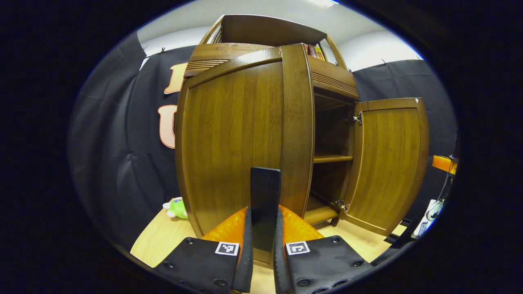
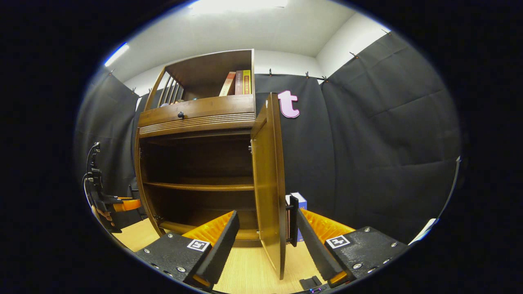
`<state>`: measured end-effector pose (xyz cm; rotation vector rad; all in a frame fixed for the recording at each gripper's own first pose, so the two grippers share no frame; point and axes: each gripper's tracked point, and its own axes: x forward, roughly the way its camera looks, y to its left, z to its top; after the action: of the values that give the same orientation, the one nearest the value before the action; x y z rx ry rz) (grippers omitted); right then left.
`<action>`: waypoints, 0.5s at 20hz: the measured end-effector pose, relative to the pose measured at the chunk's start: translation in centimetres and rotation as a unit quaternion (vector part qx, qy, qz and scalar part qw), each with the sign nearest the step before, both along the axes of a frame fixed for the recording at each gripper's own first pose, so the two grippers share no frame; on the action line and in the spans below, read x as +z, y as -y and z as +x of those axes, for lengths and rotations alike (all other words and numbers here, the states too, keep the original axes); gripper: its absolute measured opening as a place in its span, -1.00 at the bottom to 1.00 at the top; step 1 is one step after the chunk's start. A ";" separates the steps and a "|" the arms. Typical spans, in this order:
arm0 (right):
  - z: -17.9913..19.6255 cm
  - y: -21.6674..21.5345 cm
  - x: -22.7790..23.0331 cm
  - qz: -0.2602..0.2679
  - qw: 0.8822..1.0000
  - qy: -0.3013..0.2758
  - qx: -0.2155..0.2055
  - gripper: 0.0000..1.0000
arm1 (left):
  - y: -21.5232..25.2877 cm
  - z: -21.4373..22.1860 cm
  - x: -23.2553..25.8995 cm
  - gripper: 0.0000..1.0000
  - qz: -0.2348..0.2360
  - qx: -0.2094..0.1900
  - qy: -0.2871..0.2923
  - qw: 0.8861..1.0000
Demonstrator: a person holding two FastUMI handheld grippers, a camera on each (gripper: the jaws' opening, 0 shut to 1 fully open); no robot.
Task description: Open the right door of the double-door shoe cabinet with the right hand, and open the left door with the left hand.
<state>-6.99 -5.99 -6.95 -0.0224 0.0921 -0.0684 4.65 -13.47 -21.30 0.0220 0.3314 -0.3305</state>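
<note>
- Shoe cabinet [image 2: 196,118]: stands on the floor against the booth wall, its 2 shelves exposed.
- Right door [image 1: 388,163]: swung fully out, long axis upright; right gripper [image 2: 261,241] jaws spread, straddling its edge without pressing.
- Left door [image 1: 237,139]: partly swung, upright; left gripper [image 1: 263,249] pinches its dark handle [image 1: 265,204]. More swing probably remains.

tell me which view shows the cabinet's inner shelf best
The right gripper view: the shelf runs across the open interior, seen nearly head-on. The left gripper view shows just a short piece, between the left door and the right door.
</note>
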 end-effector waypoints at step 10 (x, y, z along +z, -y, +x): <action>0.8 -3.5 0.1 0.007 0.999 -0.001 0.032 0.99 | -5.4 -2.5 1.6 -0.43 0.030 0.030 0.008 0.999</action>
<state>-6.21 -2.50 -6.87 -0.0115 0.0938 -0.0032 2.20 -8.10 -19.73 0.0741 0.3246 -0.2607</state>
